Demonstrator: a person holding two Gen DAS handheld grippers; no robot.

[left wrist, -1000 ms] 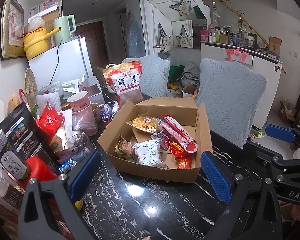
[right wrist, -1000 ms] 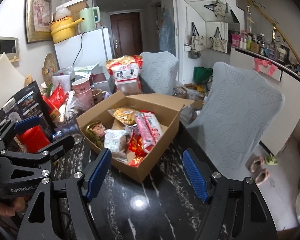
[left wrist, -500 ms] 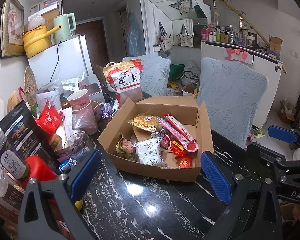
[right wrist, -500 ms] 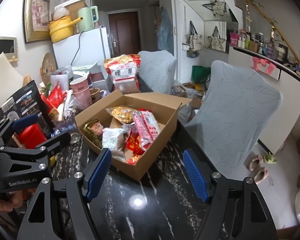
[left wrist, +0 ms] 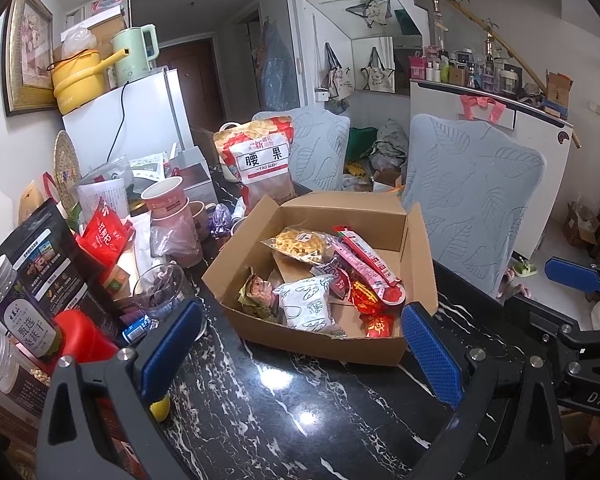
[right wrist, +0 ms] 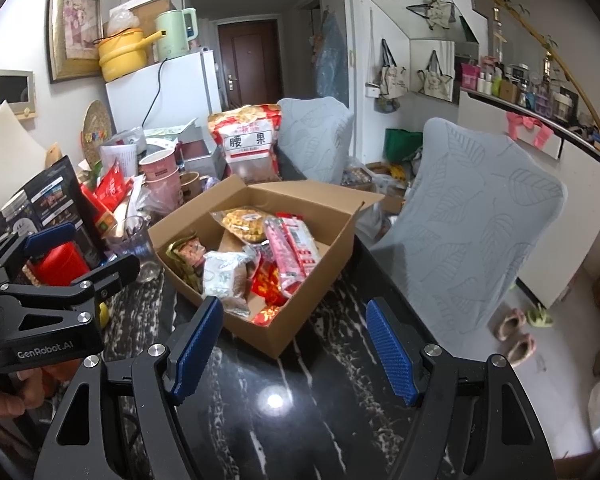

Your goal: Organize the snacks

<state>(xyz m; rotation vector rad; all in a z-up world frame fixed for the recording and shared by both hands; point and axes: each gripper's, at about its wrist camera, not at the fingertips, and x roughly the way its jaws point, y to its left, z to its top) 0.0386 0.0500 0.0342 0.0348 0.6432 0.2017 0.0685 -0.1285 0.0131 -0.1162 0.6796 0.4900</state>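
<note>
An open cardboard box (left wrist: 418, 258) (right wrist: 332, 240) sits on the black marble table (left wrist: 280, 408). It holds several snack packets: a clear bag of yellow crisps (left wrist: 298, 242), long pink-red sticks (left wrist: 366, 258), a white packet (left wrist: 306, 306), a green-wrapped one (left wrist: 256, 290) and small red sweets (left wrist: 376, 324). My left gripper (left wrist: 300, 344) is open and empty, just in front of the box. My right gripper (right wrist: 296, 340) is open and empty, at the box's near corner.
A big cashew bag (left wrist: 262, 164) stands behind the box. Left of it are pink cups (left wrist: 168, 208), a glass (left wrist: 162, 292), a red packet (left wrist: 106, 234), a black pouch (left wrist: 48, 264), jars (left wrist: 16, 312) and a red canister (left wrist: 82, 342). Two grey chairs (left wrist: 472, 196) flank the table.
Both grippers have drifted slightly closer to the box. Nothing was taken hold of or let go.
</note>
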